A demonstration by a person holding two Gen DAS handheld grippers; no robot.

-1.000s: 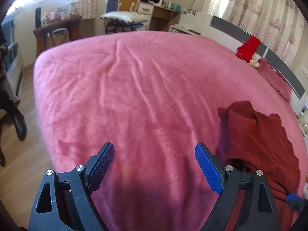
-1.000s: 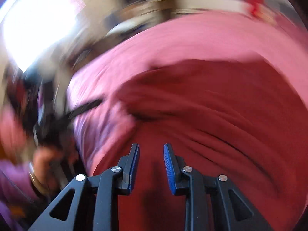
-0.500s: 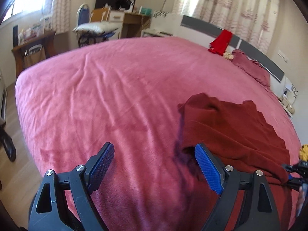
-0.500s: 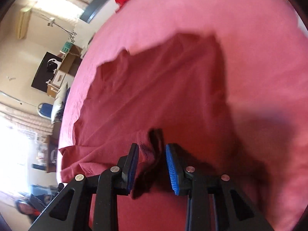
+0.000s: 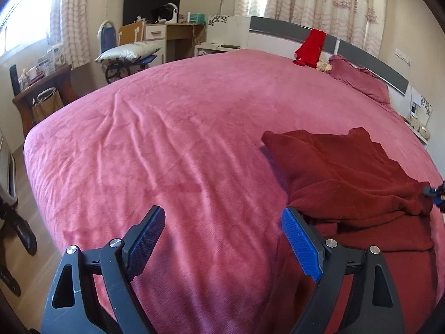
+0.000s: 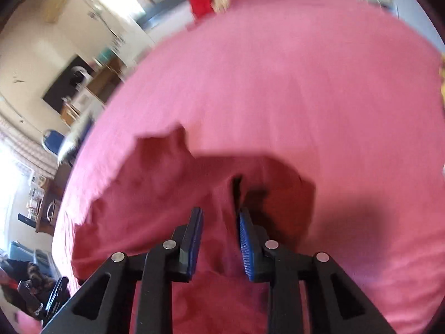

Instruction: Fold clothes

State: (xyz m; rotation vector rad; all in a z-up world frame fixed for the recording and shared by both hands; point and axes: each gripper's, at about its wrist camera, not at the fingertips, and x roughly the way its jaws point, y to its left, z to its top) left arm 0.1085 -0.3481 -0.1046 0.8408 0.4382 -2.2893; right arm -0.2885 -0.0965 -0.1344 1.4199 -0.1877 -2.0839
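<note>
A dark red garment (image 5: 347, 172) lies crumpled on the right side of the pink bedspread (image 5: 180, 139). My left gripper (image 5: 222, 214) hovers open over bare bedspread, and its right finger is close to the garment's near-left edge. In the right wrist view the garment (image 6: 167, 181) is blurred. My right gripper (image 6: 220, 213) is shut on a pinched-up fold of it, with the cloth bunched between the blue pads. The tip of that right gripper (image 5: 434, 192) shows at the far right edge of the left wrist view, at the garment's right corner.
A bright red cloth (image 5: 311, 44) hangs on the grey headboard, beside a pink pillow (image 5: 358, 78). A chair with a cushion (image 5: 128, 53) and a desk stand beyond the bed's far side. A dark side table (image 5: 41, 89) and wooden floor (image 5: 36, 250) are on the left.
The left view has swung right, bringing more of the garment in. The right gripper, first over flat cloth, now has a fold pinched and has moved across the bed with it.
</note>
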